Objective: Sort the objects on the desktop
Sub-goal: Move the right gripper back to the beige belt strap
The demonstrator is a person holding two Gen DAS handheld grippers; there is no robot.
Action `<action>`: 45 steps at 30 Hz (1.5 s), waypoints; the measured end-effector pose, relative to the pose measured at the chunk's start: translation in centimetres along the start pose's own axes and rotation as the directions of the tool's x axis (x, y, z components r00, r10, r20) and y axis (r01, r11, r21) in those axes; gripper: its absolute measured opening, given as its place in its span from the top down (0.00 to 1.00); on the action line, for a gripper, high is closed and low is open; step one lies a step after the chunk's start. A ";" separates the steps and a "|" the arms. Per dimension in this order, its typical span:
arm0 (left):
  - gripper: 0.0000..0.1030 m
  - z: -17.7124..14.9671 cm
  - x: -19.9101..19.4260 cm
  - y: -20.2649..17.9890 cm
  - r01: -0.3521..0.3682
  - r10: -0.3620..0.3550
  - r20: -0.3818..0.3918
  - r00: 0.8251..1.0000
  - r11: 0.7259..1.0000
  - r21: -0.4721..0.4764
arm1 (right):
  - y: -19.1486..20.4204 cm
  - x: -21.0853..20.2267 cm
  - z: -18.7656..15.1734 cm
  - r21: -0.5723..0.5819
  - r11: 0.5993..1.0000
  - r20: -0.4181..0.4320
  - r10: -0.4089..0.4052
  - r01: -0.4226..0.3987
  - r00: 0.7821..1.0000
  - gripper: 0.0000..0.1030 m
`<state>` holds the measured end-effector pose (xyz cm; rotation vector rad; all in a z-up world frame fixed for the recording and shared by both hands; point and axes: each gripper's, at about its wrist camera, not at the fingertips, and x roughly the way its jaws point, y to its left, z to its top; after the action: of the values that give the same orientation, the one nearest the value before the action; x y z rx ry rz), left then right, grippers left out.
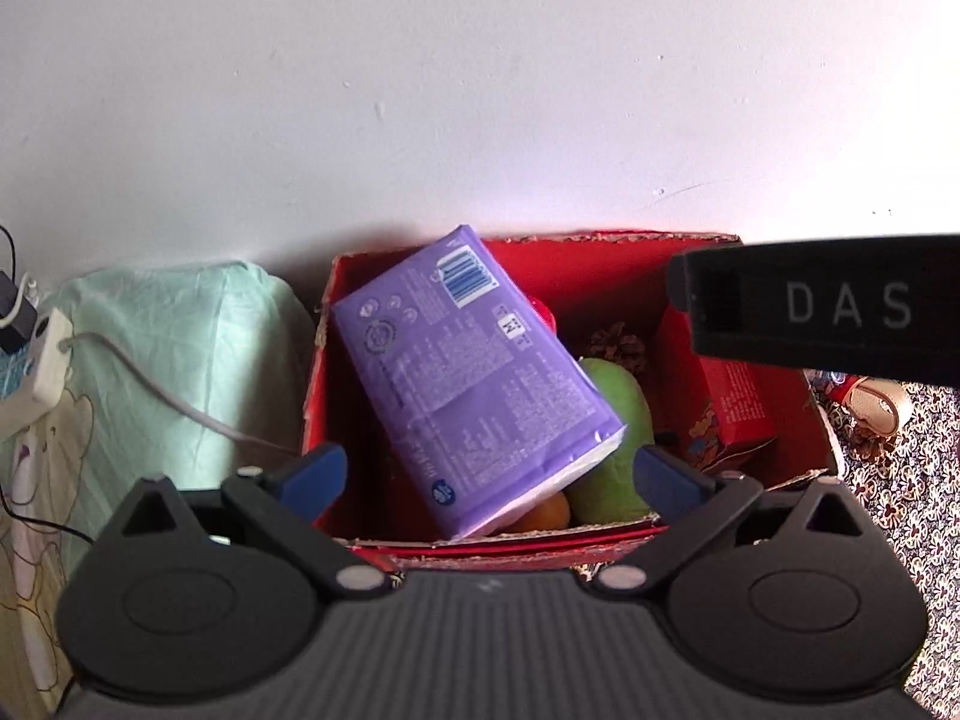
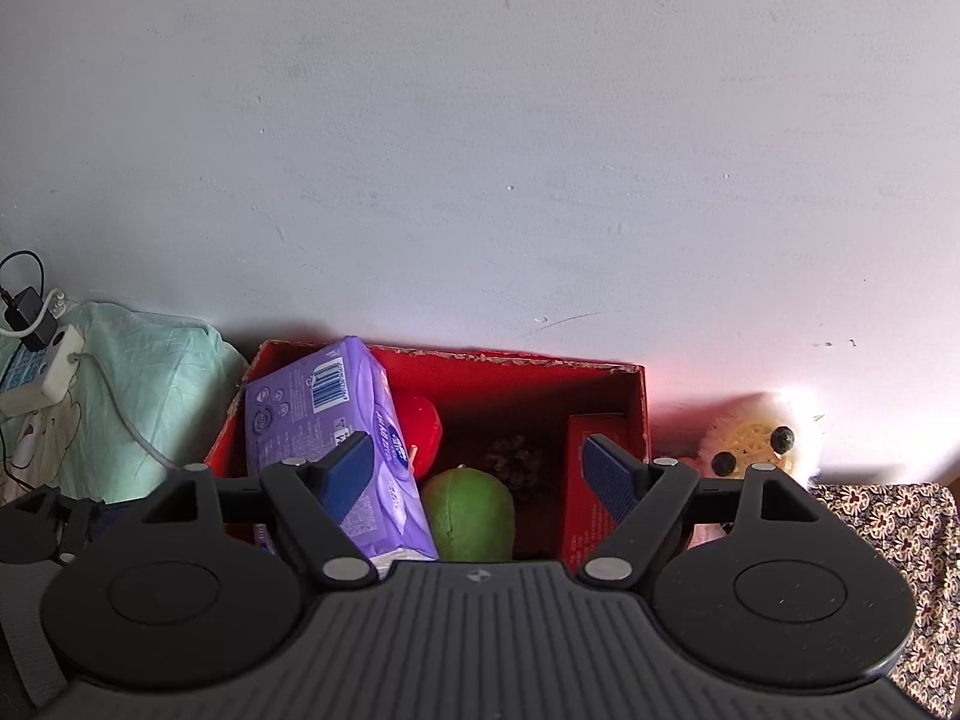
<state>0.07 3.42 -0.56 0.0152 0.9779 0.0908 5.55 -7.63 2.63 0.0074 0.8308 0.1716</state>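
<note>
A red cardboard box point(image 1: 321, 372) stands against the white wall. In it a purple tissue pack point(image 1: 468, 378) lies tilted on a green mango point(image 1: 618, 468), an orange fruit point(image 1: 546, 513), a pine cone point(image 1: 621, 345) and a red carton point(image 1: 732, 414). My left gripper point(image 1: 489, 477) hangs open and empty above the box's near edge. The right gripper point(image 2: 483, 471) is open and empty over the same box point(image 2: 639, 414), above the tissue pack point(image 2: 336, 438), mango point(image 2: 471, 513), a red round object point(image 2: 423, 429) and the pine cone point(image 2: 516, 462). The right gripper's body point(image 1: 828, 312) crosses the left view.
A mint cloth point(image 1: 174, 354) lies left of the box, with a white power strip point(image 1: 45, 360) and cable on it. A white plush toy point(image 2: 762, 438) sits right of the box. A floral patterned cloth point(image 2: 888, 534) covers the surface at right.
</note>
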 end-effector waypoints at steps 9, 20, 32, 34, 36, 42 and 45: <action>0.01 0.5 -0.9 -2.7 -0.024 0.023 0.016 1.000 1.000 0.020 | -1.8 -1.4 -1.0 0.009 0.993 -0.021 -0.117 0.117 0.993 0.21; 0.01 0.5 -1.5 -8.5 0.013 -0.012 -0.011 1.000 1.000 0.026 | -8.9 -3.4 -2.4 0.121 0.971 -0.058 -0.200 0.206 0.978 0.13; 0.01 1.2 -0.5 -19.8 0.120 -0.119 -0.023 0.993 0.990 0.077 | -19.7 -4.7 -3.9 0.192 0.945 -0.088 -0.253 0.265 0.964 0.13; 0.01 1.3 -0.1 -21.5 0.141 -0.139 -0.029 0.990 0.987 0.075 | -21.3 -4.6 -4.3 0.200 0.943 -0.095 -0.253 0.267 0.963 0.13; 0.01 1.2 0.3 -23.0 0.156 -0.155 -0.026 0.988 0.984 0.083 | -22.8 -4.5 -4.6 0.203 0.944 -0.103 -0.245 0.262 0.964 0.13; 0.01 -1.4 2.7 -27.6 0.225 -0.219 -0.052 0.974 0.957 0.186 | -27.5 -2.7 -6.0 0.225 0.945 -0.147 -0.210 0.239 0.967 0.13; 0.04 -3.3 3.8 -29.2 0.232 -0.221 -0.070 0.973 0.937 0.260 | -29.8 -1.2 -7.0 0.243 0.943 -0.181 -0.185 0.227 0.966 0.16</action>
<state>1.51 -25.46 -7.11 0.1485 1.0199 -0.2548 4.08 -37.59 -3.42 0.1570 0.9997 -0.1393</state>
